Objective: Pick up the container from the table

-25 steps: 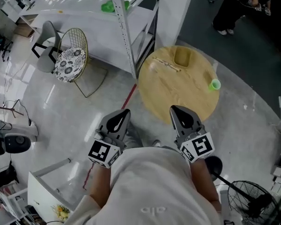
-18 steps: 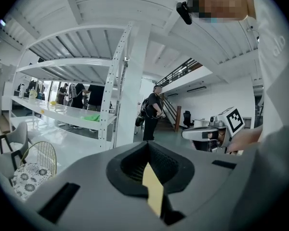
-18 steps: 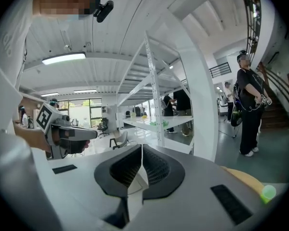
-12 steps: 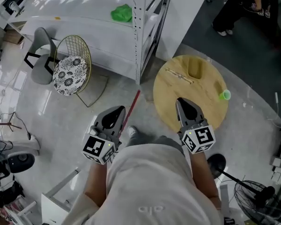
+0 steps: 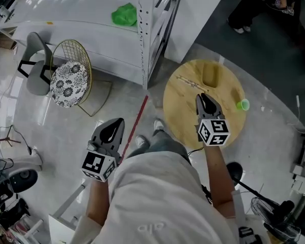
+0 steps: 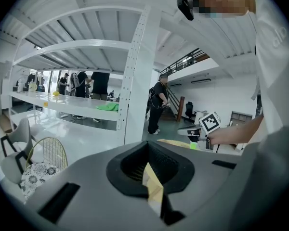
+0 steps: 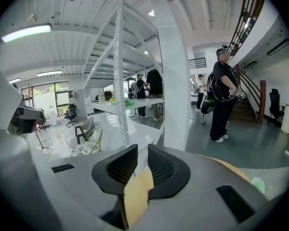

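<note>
The container [image 5: 211,75] stands at the far edge of the round worktop [image 5: 180,113]. Over its middle the right claw [image 5: 203,97] has just been opening: narrow gap, empty. Off the worktop's left, the left claw [image 5: 117,123] is closed.

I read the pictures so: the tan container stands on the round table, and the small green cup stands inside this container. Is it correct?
Not quite. The tan container does stand on the round table, but the small green cup is not inside it. It stands by itself on the table, apart from the container and near the edge. The head view shows this.
</note>
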The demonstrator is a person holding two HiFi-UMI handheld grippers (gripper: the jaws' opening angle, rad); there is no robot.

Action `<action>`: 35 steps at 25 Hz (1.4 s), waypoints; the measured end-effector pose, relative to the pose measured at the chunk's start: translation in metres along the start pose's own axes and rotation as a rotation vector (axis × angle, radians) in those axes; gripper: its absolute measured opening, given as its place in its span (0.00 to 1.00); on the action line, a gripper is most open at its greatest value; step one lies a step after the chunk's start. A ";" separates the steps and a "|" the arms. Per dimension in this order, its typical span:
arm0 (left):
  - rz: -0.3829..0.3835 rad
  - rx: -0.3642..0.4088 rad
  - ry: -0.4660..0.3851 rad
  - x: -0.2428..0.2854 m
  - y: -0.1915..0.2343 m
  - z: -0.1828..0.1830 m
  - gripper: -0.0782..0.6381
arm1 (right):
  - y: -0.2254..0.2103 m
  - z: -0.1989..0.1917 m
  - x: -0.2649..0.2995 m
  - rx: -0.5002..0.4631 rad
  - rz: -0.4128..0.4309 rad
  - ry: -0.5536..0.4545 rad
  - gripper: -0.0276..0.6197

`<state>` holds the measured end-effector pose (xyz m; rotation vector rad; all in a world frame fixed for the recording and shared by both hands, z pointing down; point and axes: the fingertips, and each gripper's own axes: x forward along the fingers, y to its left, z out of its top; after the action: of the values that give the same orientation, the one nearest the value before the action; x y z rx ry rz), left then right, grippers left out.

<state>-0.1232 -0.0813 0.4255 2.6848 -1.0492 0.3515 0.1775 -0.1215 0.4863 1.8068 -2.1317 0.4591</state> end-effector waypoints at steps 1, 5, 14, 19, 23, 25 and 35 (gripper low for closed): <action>0.012 0.001 0.011 0.004 0.003 0.000 0.13 | -0.013 -0.004 0.010 0.002 -0.016 0.016 0.16; 0.066 -0.006 0.045 0.015 0.014 0.004 0.13 | -0.063 -0.023 0.049 0.014 -0.060 0.088 0.21; 0.191 -0.042 0.119 0.040 0.027 -0.008 0.13 | -0.142 -0.086 0.147 -0.004 -0.096 0.279 0.29; 0.234 -0.072 0.177 0.037 0.028 -0.020 0.13 | -0.172 -0.112 0.185 -0.026 -0.133 0.369 0.30; 0.275 -0.092 0.213 0.028 0.024 -0.040 0.13 | -0.185 -0.142 0.204 -0.025 -0.136 0.420 0.31; 0.295 -0.104 0.220 0.024 0.022 -0.049 0.13 | -0.188 -0.157 0.211 -0.027 -0.132 0.450 0.31; 0.331 -0.133 0.236 0.018 0.017 -0.052 0.13 | -0.201 -0.167 0.221 -0.068 -0.150 0.536 0.19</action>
<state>-0.1293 -0.0894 0.4823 2.2840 -1.3855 0.6178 0.3455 -0.2769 0.7409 1.5674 -1.6168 0.7264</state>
